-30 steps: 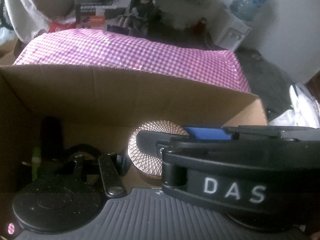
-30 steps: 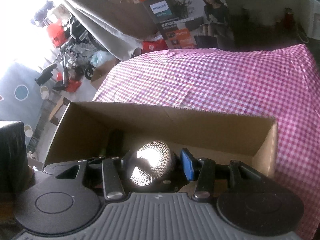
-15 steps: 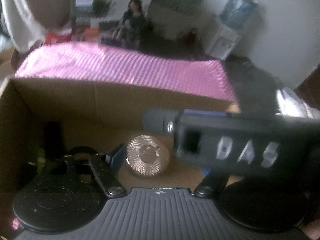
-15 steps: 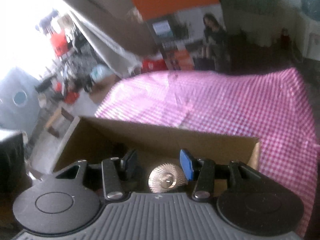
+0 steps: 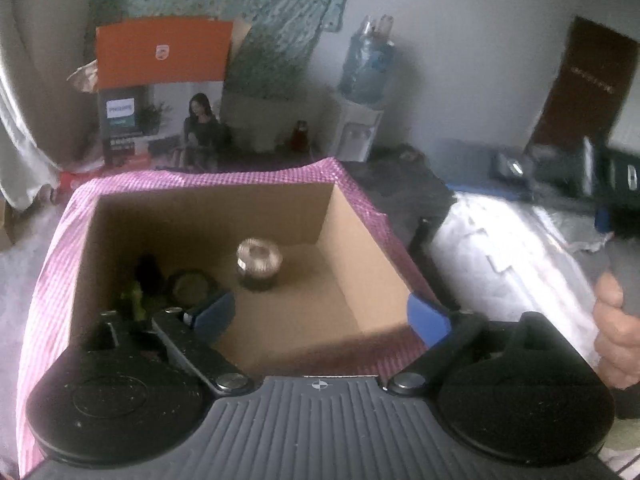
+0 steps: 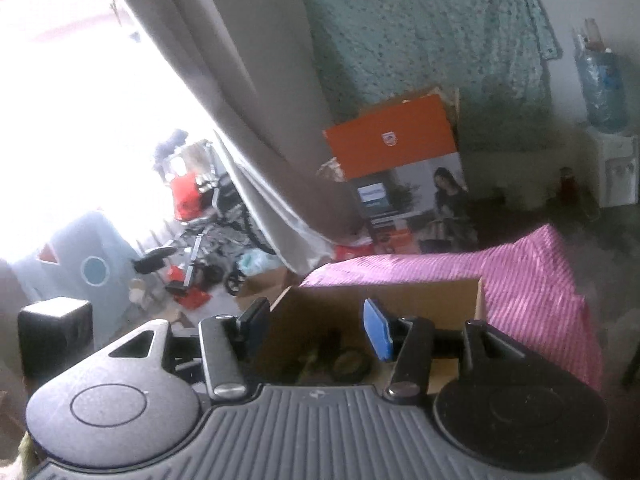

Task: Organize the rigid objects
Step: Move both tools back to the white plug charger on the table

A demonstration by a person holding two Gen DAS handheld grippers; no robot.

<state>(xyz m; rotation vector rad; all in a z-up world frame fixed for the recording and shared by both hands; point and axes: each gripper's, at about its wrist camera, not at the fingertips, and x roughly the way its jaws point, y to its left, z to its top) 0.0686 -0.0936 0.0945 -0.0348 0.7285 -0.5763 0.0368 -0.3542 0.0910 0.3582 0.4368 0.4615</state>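
An open cardboard box (image 5: 360, 240) sits on a pink checked cloth (image 5: 52, 288). Inside it lie a round metallic ribbed object (image 5: 259, 260), a dark round object (image 5: 188, 286), and dark and green items (image 5: 140, 280) at the left. My left gripper (image 5: 320, 314) is open and empty, above the box's near edge. My right gripper (image 6: 316, 324) is open and empty, raised behind the box (image 6: 400, 300); the dark round object (image 6: 352, 364) shows between its fingers. The right gripper also shows blurred at the far right of the left wrist view (image 5: 600, 176).
An orange Philips carton (image 5: 160, 92) stands behind the table. A water dispenser (image 5: 360, 100) is at the back wall. A white crinkled plastic sheet (image 5: 512, 248) lies right of the box. A curtain (image 6: 240, 100) and floor clutter (image 6: 200, 220) are at the left.
The right gripper let go of the metallic object, which now rests in the box. Both grippers have pulled up and back from the box; the right one moved off to the right.
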